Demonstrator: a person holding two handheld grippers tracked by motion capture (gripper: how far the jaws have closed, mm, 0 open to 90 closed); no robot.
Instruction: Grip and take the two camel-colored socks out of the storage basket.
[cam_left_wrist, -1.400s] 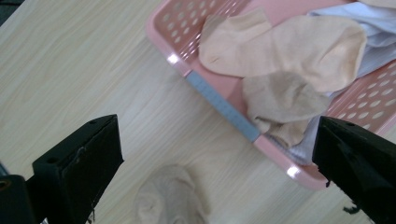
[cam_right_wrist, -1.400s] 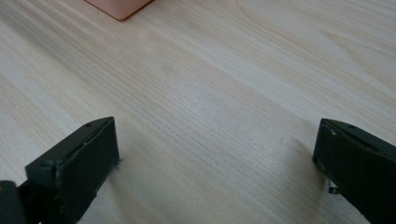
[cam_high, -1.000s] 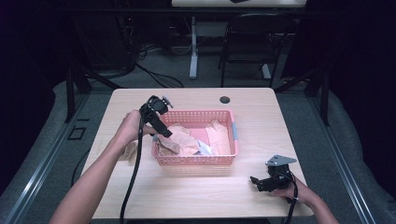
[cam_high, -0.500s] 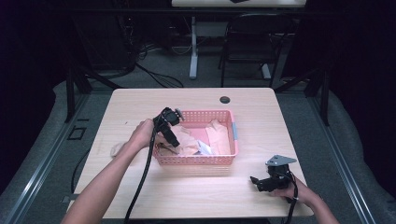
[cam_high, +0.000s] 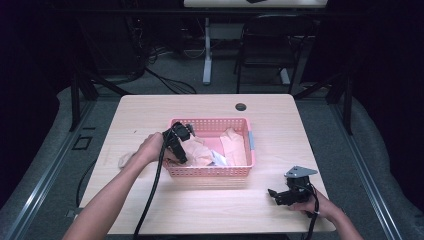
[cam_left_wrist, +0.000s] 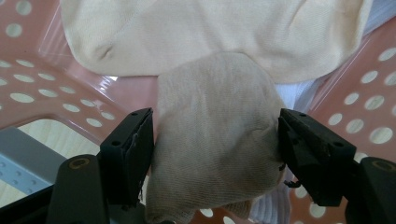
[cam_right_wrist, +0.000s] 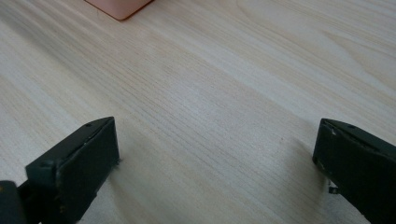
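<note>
A pink plastic basket (cam_high: 210, 171) sits mid-table with pale socks and cloths in it. My left gripper (cam_high: 181, 150) reaches down into its left end. In the left gripper view the left gripper (cam_left_wrist: 215, 135) has a beige sock (cam_left_wrist: 215, 154) bunched between its jaws, touching both pads; the jaws have just been closing on it. A larger cream sock (cam_left_wrist: 210, 32) lies behind it on the basket floor. My right gripper (cam_high: 275, 194) rests low at the table's front right, and in the right gripper view it (cam_right_wrist: 215, 140) stands open over bare wood.
A beige cloth (cam_high: 125, 160) lies on the table left of the basket, by the left hand. A black round cable hole (cam_high: 241, 106) sits near the far edge. A corner of the basket (cam_right_wrist: 119, 7) lies ahead of the right gripper.
The left gripper has come down from above the basket's left rim into the basket, onto the socks. The right gripper has stayed put.
</note>
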